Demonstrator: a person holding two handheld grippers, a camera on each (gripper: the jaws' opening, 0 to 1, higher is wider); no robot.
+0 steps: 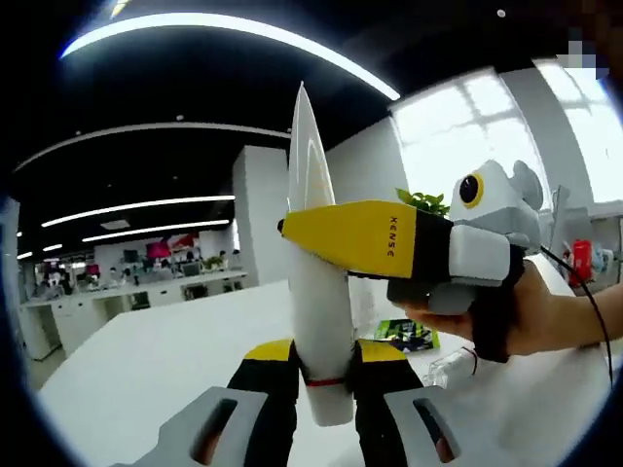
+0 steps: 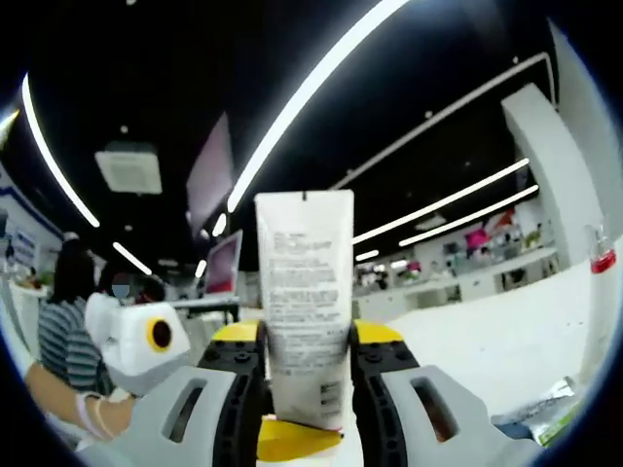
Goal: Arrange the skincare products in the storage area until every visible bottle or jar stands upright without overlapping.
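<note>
Jaws of the left gripper (image 1: pixel 324 384), black with yellow pads, are seen clamped on the lower end of a smooth white plastic squeeze tube (image 1: pixel 316 292), held upright and seen edge-on, so that it tapers to a thin flat crimp at the top; a thin red band is seen near its base. The tube's middle is gripped from the right by the right gripper (image 1: pixel 292 229), whose yellow jaw with small black lettering lies across it, held by a person's hand (image 1: pixel 531 316). In the right gripper view, the same tube (image 2: pixel 306 302) is shown face-on between the right gripper's (image 2: pixel 306 365) closed yellow-tipped jaws: a flat matte white panel covered in fine grey print, squared off at the top. A glossy white tabletop (image 1: pixel 146 350) is seen beyond, and a green printed packet (image 1: pixel 409 334) lies on it near the hand.
</note>
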